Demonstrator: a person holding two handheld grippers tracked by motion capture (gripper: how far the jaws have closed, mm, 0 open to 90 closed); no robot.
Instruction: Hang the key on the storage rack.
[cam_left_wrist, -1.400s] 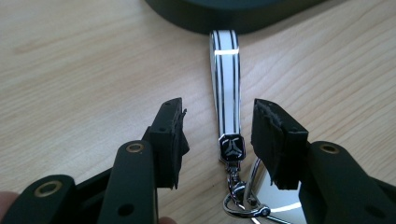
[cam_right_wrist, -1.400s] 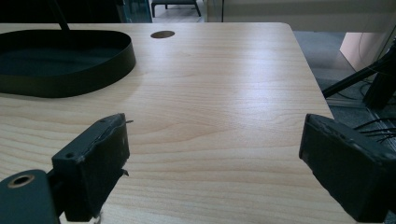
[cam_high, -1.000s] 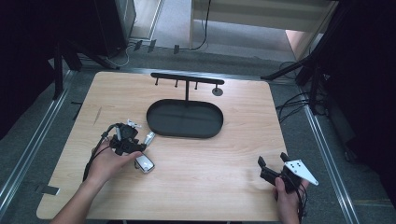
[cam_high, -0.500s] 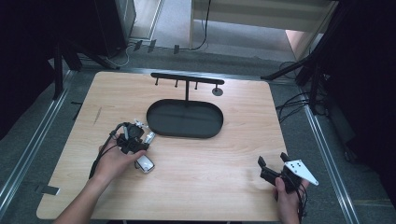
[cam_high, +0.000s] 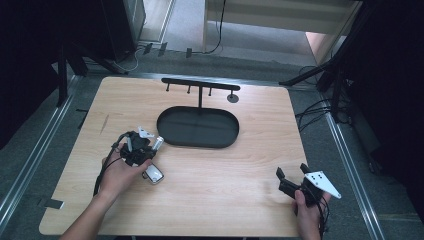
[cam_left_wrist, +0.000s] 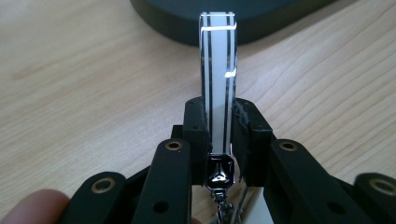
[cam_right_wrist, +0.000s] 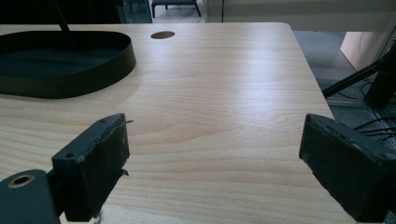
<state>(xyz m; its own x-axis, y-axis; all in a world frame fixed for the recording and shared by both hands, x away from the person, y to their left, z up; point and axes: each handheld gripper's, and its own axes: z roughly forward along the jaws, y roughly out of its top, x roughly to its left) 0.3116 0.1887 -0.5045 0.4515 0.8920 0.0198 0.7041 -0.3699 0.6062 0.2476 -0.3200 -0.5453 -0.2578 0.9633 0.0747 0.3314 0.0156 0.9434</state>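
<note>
Lower right of the high view: right gripper (cam_high: 292, 180) gripped in a hand (cam_high: 307, 212) near the table's front edge, jaws spread wide with bare wood between them, grey three-cornered plate (cam_high: 322, 184) on top. Same wide gap in the right gripper view (cam_right_wrist: 215, 154), nothing held, pads at the lower left and lower right of the frame. Left of centre in the high view: left gripper (cam_high: 145, 145) in the other hand (cam_high: 120, 172), jaws clamped on a white strap with dark stripes (cam_left_wrist: 218, 84), standing upright between the pads in the left gripper view, a small faceted metal clasp (cam_left_wrist: 219, 170) and chain just below it. Just beside that hand, a small silvery object (cam_high: 154, 174) lying on the wooden table (cam_high: 225, 170); kind unclear. Farther up, mid-frame: black oval tray (cam_high: 165, 127), close beyond the strap's tip. Behind the tray, toward the top: thin black T-shaped rack (cam_high: 200, 85) with small pegs, and a dark round spot (cam_high: 232, 97) on the tabletop beside it.
</note>
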